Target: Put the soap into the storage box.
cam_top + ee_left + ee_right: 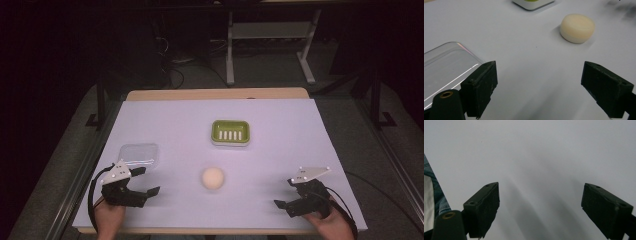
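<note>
The round bar of soap (213, 178) is lying on the white table cover (280, 135) between the two grippers, near the front edge and just in front of the green soap dish (230, 132), which is sitting a little farther back with its slotted white insert facing up. The soap is apart from the dish and touching neither gripper. A clear plastic lid (139, 154) is resting flat to the left, just beyond the left gripper (142, 181).

The person is holding the left gripper low over the table with its jaws spread wide and nothing between them; in the left gripper view the soap (577, 28) is sitting ahead and to the right of the gap, the corner of the dish (533, 3) is peeking in at the top, and the lid (446, 67) is lying beside the left jaw. That aim suggests the left hand is lining up toward the soap or the lid, though I cannot say which.

The right gripper (289, 196) is hovering at the near right, well apart from everything, jaws also spread and empty, looking onto bare cover. It seems to be waiting its turn, kept clear so the middle stays free.
</note>
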`<state>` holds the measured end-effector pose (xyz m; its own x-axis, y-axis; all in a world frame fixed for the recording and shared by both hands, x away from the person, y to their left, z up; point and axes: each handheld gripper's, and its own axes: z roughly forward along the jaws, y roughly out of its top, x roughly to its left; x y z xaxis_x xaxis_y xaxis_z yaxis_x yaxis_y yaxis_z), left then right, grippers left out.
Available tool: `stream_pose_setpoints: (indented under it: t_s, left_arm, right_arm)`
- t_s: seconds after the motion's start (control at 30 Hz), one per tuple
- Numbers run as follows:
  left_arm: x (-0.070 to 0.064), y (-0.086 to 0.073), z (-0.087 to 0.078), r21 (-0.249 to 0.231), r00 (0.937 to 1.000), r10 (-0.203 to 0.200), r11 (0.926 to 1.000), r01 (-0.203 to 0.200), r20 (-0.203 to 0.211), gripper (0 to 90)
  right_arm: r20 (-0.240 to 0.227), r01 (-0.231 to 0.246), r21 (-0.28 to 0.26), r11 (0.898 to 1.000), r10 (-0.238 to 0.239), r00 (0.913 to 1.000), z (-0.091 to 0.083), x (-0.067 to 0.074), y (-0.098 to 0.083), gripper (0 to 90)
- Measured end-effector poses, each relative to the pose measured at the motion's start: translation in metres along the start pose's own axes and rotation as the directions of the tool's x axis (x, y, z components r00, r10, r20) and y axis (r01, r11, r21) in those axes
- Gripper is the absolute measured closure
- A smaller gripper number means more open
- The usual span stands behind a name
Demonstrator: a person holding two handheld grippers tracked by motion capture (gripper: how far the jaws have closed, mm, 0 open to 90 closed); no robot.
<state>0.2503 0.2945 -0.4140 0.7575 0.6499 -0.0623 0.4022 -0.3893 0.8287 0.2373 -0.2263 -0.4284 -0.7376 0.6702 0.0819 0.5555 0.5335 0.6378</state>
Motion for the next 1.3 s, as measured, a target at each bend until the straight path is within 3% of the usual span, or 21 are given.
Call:
stream_pose_setpoints:
  t_s: [0.23, 0.5, 0.63, 0.77, 0.93, 1.3]
  left_arm:
    - [0.000, 0.000, 0.001, 0.000, 0.9999, -0.012, 0.9999, 0.012, 0.003, 13.1]
    - [0.001, -0.001, 0.001, -0.001, 0.9998, -0.022, 0.9998, 0.022, 0.000, 13.1]
    - [0.001, -0.001, 0.002, -0.012, 0.9991, -0.041, 0.9991, 0.041, 0.007, 13.1]
    - [0.002, -0.002, 0.003, -0.001, 0.9997, -0.025, 0.9997, 0.025, 0.008, 13.1]
    - [0.002, -0.003, 0.004, 0.001, 0.9992, -0.037, 0.9993, 0.037, 0.014, 13.1]
    - [0.003, -0.003, 0.004, 0.001, 0.9991, -0.042, 0.9991, 0.042, 0.007, 13.1]
  right_arm:
    - [-0.006, 0.012, 0.007, 1.000, -0.012, 0.9999, 0.000, 0.000, 0.001, 14.6]
    - [-0.021, 0.034, 0.043, 0.999, -0.033, 0.9992, 0.004, 0.004, 0.014, 14.9]
    - [-0.021, 0.060, 0.061, 0.996, -0.059, 0.9981, 0.006, 0.009, 0.031, 14.9]
    - [-0.033, 0.090, 0.079, 0.993, -0.087, 0.9956, 0.007, 0.013, 0.046, 14.9]
    - [-0.047, 0.125, 0.110, 0.986, -0.121, 0.9916, 0.012, 0.019, 0.066, 14.9]
    - [-0.073, 0.183, 0.144, 0.972, -0.174, 0.9820, 0.022, 0.025, 0.095, 15.9]
